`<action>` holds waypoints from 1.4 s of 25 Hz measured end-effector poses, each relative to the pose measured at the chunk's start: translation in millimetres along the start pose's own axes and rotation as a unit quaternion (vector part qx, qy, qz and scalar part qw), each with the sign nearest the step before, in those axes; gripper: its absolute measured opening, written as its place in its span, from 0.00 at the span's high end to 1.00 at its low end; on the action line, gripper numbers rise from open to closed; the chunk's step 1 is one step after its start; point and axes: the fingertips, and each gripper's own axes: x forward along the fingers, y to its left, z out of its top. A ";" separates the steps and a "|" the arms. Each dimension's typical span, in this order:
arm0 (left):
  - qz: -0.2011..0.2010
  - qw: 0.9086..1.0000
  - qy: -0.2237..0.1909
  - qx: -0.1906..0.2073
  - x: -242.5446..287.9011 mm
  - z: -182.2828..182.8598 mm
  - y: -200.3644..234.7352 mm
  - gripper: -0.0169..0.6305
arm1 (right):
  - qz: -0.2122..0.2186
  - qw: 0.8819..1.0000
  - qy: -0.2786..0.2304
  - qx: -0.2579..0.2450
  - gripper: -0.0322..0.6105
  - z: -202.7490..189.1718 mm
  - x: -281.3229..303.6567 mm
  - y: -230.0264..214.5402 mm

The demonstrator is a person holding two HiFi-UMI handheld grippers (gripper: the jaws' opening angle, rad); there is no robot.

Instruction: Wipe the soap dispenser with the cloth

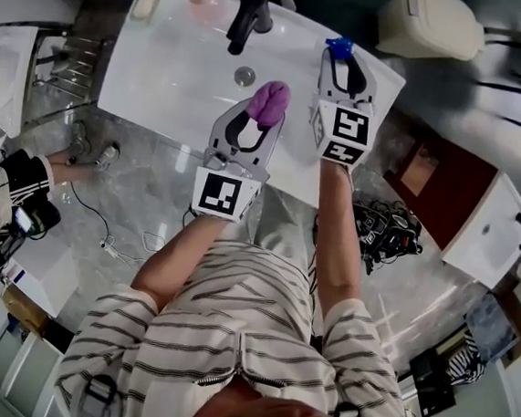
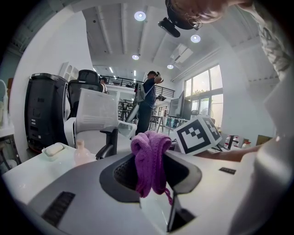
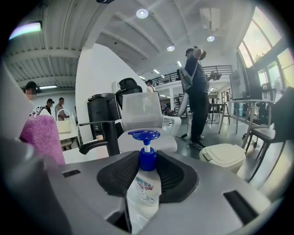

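**Soap dispenser** (image 3: pixel 143 193): white bottle, blue pump. Held above the washbasin (image 1: pixel 154 74), at its right side. The right gripper (image 3: pixel 144 160) pinches it at the neck.

**Cloth** (image 2: pixel 149 147): purple, bunched. Held over the washbasin's near rim, clamped in the left gripper (image 2: pixel 150 159).

**Handling:** bring the cloth against the bottle's wall, keep the neck grip firm, rub in short strokes, and avoid pressing the pump.

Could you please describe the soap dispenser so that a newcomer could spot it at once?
Find the white washbasin; over its right end the right gripper grips a soap dispenser by its neck. It is the only white bottle with a blue pump top, unlike the purple cloth in the left gripper beside it.
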 end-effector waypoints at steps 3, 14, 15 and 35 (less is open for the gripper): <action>-0.002 1.000 0.003 -0.005 -1.9 1.2 -2.1 0.77 | 0.011 1.000 0.002 0.008 0.75 3.8 -7.6 0.0; -0.016 1.000 -0.017 -0.009 -18.7 26.7 -14.3 0.77 | 0.043 0.999 -0.016 0.008 0.75 51.6 -49.6 12.5; -0.018 1.000 -0.018 -0.005 -21.1 30.5 -16.2 0.77 | 0.046 0.999 -0.018 0.009 0.75 56.5 -55.5 14.8; -0.064 0.997 -0.031 0.034 -79.3 97.3 -43.3 0.77 | 0.093 0.994 -0.057 -0.023 0.74 146.8 -170.4 81.2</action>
